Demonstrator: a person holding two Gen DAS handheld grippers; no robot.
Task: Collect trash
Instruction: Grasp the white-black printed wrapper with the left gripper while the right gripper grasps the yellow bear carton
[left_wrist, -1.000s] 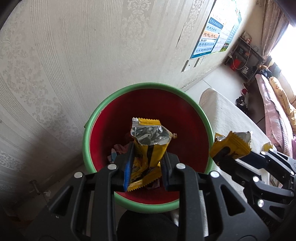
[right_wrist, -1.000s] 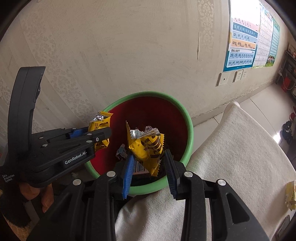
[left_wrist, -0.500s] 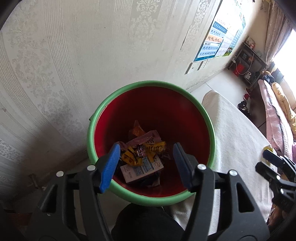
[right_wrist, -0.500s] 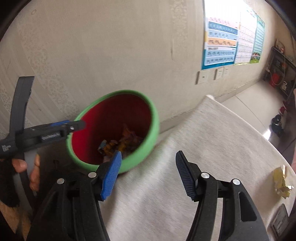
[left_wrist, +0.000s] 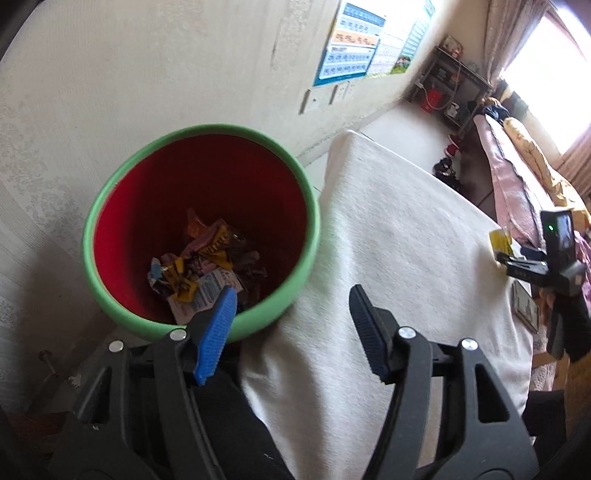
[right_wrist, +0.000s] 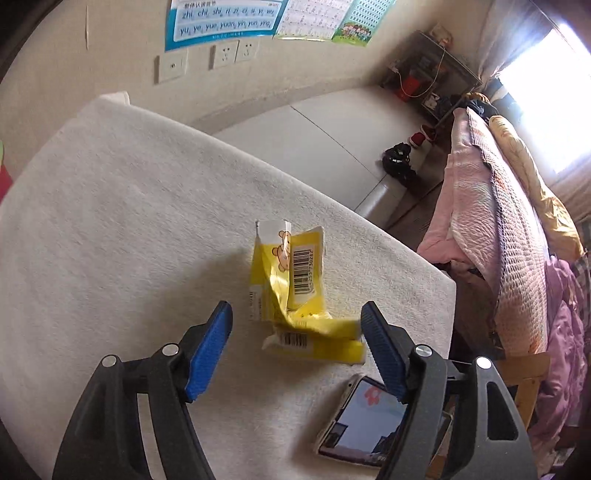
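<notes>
So the left gripper (left_wrist: 291, 325) is hanging over the near edge of the bin (left_wrist: 110, 192), jaws apart and opening, nothing between them. Its blue left pad sits over the bin's near rim, the right pad over the white cloth (left_wrist: 406, 236) just right of the bin. Down in the bin, ahead and left of that gripper, there's a heap of wrappers (left_wrist: 207, 266), yellow, pink and white ones all crumpled together. The right gripper (right_wrist: 295, 343) is pointed down at the cloth, jaws also wide and opening, and a torn yellow carton (right_wrist: 295, 280) lies flat right ahead of it. The carton's lower end reaches in between the pads and looks very near the right one, but the pads aren't pressing on it. Barcodes are visible on it. A phone (right_wrist: 365, 424) lies on the cloth just below the right pad, screen up, partly hidden by the finger. From the left camera the right gripper shows up far off to the right, at the cloth's far edge.
</notes>
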